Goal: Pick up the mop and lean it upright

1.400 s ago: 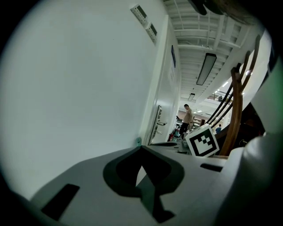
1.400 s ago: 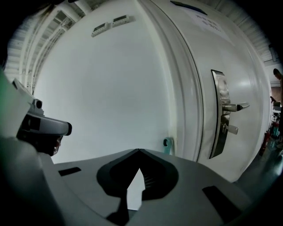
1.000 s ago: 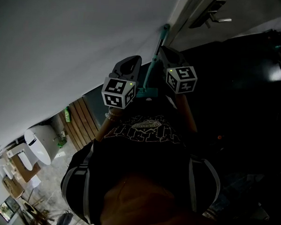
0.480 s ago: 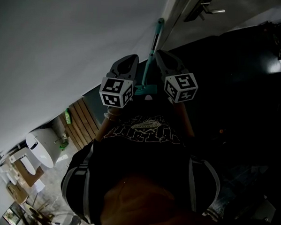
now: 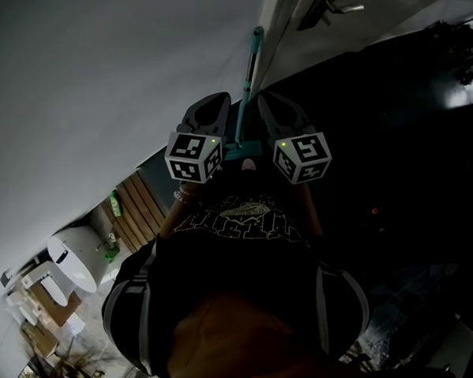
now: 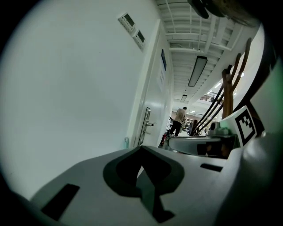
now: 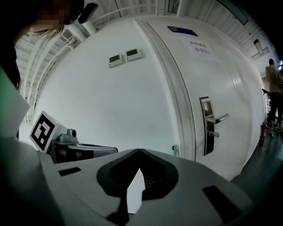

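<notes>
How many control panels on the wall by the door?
2. First panel and second panel, side by side high on the white wall, left of the door. None looks hidden.

The person wore a black T-shirt (image 5: 241, 259) with pale chest lettering (image 5: 239, 216), white-striped sleeves (image 5: 128, 297), and a bracelet (image 5: 186, 196) at the lettering's ten o'clock.

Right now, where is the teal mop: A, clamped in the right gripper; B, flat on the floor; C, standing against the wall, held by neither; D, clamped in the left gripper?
C: the mop stands against the wall by the door frame, and both the left gripper and the right gripper have their jaws together on nothing.
</notes>
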`<state>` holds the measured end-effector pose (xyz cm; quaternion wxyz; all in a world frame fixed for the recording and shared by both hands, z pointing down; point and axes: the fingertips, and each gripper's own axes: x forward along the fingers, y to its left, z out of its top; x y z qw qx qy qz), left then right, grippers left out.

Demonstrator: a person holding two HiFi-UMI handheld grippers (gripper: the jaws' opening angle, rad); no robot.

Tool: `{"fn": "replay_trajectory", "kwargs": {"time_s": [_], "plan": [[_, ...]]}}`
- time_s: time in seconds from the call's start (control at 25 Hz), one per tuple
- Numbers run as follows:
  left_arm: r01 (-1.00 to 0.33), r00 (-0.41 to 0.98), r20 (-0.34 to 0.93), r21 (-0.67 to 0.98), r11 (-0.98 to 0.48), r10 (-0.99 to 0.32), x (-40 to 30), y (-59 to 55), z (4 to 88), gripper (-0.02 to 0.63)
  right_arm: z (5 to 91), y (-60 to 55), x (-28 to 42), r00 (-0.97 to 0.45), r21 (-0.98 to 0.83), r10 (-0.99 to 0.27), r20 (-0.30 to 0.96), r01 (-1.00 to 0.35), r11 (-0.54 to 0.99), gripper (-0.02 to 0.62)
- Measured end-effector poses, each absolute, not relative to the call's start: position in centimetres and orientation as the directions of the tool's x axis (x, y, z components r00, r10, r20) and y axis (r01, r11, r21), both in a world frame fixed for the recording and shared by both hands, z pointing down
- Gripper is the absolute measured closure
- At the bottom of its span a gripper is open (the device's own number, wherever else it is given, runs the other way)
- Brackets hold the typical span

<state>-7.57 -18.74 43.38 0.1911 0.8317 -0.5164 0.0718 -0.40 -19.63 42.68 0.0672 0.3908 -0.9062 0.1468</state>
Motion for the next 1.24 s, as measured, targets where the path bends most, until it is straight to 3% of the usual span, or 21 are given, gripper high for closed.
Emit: {"fn": "replay_trajectory", "kwargs": {"time_s": [1.24], "plan": [[-0.867, 0.495, 0.307, 0.241, -0.437, -0.813, -5.9, -18.5, 42.9, 0.569, 42.9, -19.1, -0.2, -0.690, -0.235, -0.681, 0.245, -0.724, 0.649, 0.577]]}}
